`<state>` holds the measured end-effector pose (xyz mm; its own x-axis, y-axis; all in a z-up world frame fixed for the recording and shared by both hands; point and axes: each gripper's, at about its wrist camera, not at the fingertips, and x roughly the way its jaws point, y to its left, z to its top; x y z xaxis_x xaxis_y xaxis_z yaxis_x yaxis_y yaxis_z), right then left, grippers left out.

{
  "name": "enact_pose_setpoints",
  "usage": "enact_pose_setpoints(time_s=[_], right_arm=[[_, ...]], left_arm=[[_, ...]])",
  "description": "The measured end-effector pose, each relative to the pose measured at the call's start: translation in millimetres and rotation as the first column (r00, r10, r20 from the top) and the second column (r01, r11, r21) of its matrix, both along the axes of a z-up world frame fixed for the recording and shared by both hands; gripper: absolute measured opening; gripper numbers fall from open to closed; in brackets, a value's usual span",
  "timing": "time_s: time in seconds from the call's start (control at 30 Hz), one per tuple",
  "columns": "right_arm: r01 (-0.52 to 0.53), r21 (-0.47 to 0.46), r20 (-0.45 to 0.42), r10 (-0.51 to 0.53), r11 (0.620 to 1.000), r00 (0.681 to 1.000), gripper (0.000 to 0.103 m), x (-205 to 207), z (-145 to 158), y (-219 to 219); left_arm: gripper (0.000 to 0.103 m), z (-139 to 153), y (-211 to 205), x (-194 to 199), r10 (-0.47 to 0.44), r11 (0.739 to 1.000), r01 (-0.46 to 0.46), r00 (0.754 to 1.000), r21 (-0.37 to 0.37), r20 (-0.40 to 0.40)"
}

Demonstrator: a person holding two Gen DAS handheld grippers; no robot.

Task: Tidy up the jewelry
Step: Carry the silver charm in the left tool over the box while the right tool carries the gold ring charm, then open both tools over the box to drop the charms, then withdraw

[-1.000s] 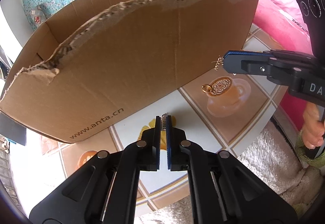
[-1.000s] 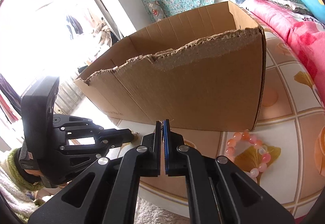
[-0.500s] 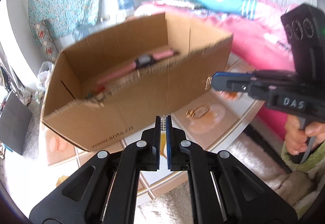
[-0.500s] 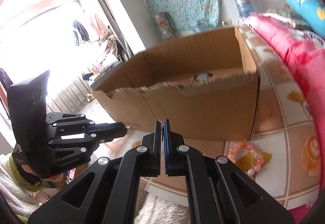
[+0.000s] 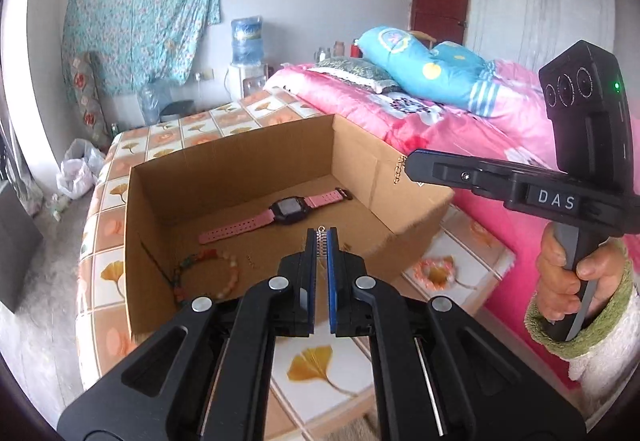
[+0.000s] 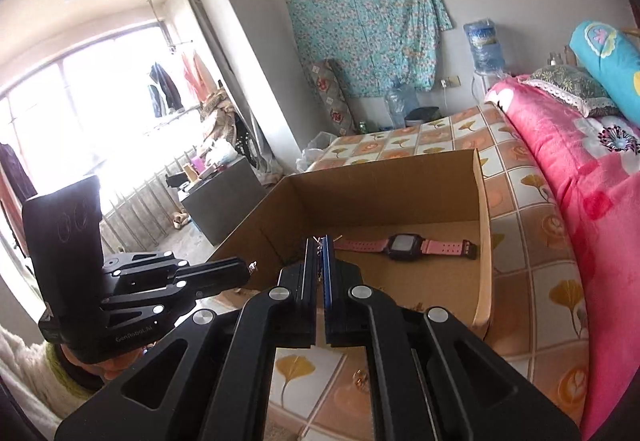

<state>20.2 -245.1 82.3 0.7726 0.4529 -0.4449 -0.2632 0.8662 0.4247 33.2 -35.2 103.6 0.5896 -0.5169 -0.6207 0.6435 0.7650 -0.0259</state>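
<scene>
My left gripper is shut on a short silver chain, held above the near wall of an open cardboard box. To the right my right gripper is shut on a gold chain that dangles over the box's right corner. Inside the box lie a pink-strapped watch and a beaded bracelet. In the right wrist view the right gripper pinches the gold chain above the box. The watch lies beyond it, and the left gripper hangs at the left.
The box stands on a table with a leaf-patterned cloth. A pink bead bracelet and a small gold piece lie on the cloth outside the box. A pink bed runs along the right. A person's hand grips the right handle.
Both grippers have risen, still shut on their chains. The views now look over the box's torn near wall, so the watch and bracelet inside have come into sight.
</scene>
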Motion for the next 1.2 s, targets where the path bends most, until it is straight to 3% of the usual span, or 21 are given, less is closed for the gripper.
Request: enact_pose_setpoints(time_s=[0.2,0.43,0.53,0.73,0.87,0.93,1.2], right_arm=[[0.038,-0.023,-0.161,-0.041,0.999,0.986,0.003,59.1,-17.0,-10.0],[0.055,-0.057,-0.238,-0.067,0.997,0.969,0.003,90.7,-38.1,-12.5],[0.051,-0.070,-0.232,-0.066,0.996,0.970,0.004,94.4,-39.6,-13.8],[0.065,-0.072,-0.222,-0.080,0.995,0.972,0.005,96.6,-36.7,-21.4],[0.092,-0.057,-0.215,-0.102,0.994,0.971,0.019,91.3,-33.7,-27.8],[0.103,-0.052,-0.208,-0.112,0.993,0.972,0.019,87.0,-31.2,-30.1],[0.155,-0.039,-0.137,-0.159,0.987,0.978,0.029,42.0,-5.4,-37.1]], left_arm=[[0.004,-18.1,-10.6,60.0,0.029,0.999,-0.032,0.991,-0.020,-0.133],[0.004,-41.9,-29.4,102.2,0.047,0.999,-0.047,0.970,0.004,-0.238],[0.006,-48.5,-34.6,112.3,0.060,0.998,-0.059,0.961,0.011,-0.269],[0.018,-50.4,-31.8,114.9,0.087,0.996,-0.090,0.961,-0.001,-0.264],[0.027,-47.3,-27.5,113.2,0.103,0.994,-0.106,0.963,0.004,-0.249],[0.029,-43.3,-24.0,108.8,0.107,0.994,-0.110,0.965,0.002,-0.238],[0.059,-12.5,-0.6,70.3,0.115,0.993,-0.119,0.983,-0.022,-0.142]])
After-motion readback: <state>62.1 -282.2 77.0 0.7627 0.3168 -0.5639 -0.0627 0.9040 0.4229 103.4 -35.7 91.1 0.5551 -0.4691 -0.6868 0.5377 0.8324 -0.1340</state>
